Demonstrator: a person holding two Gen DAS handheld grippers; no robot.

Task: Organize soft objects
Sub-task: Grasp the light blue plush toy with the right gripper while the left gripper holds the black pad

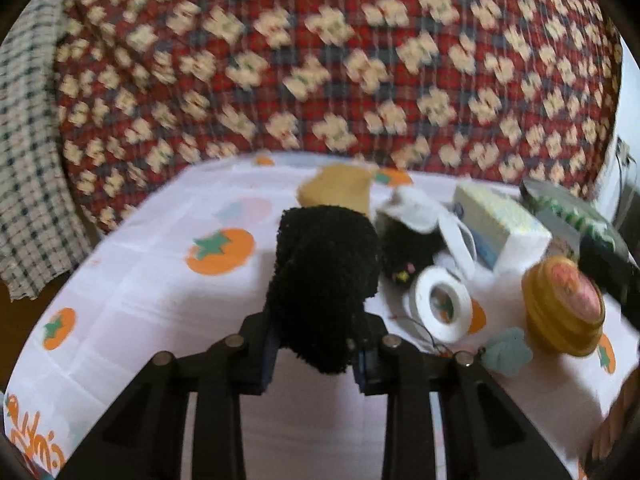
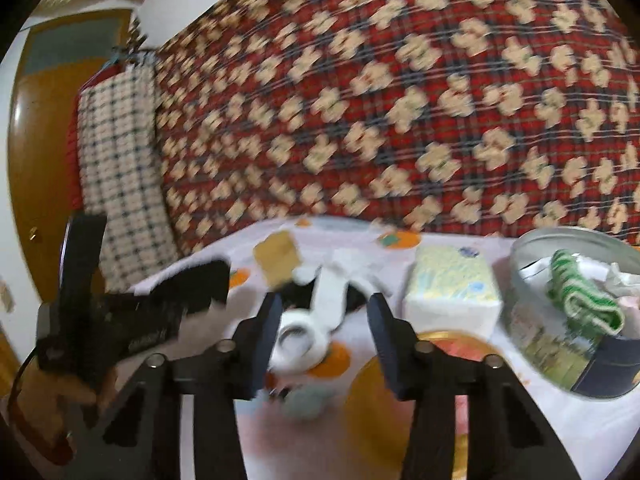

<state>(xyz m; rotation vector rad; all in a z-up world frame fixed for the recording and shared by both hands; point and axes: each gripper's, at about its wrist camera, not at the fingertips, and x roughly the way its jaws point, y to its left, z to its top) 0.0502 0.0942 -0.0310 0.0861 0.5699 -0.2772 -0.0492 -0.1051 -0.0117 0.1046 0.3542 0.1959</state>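
Observation:
My left gripper (image 1: 318, 354) is shut on a black fuzzy sock (image 1: 324, 280) and holds it above the white tablecloth (image 1: 160, 280). My right gripper (image 2: 324, 320) is open and empty, above a white tape roll (image 2: 296, 340) and a black and white soft toy (image 2: 332, 296). A round metal tin (image 2: 576, 320) at the right holds a green and white knitted cloth (image 2: 580, 296). The tape roll (image 1: 440, 304), the toy (image 1: 408, 240) and a small teal soft ball (image 1: 506, 352) lie right of the sock.
A yellow sponge (image 1: 336, 188) and a tissue pack (image 1: 504, 224) lie at the back. A yellow round lid (image 1: 564, 304) stands at the right. A red patterned blanket (image 1: 320, 60) rises behind the table. The left gripper's body (image 2: 120, 312) shows at the left.

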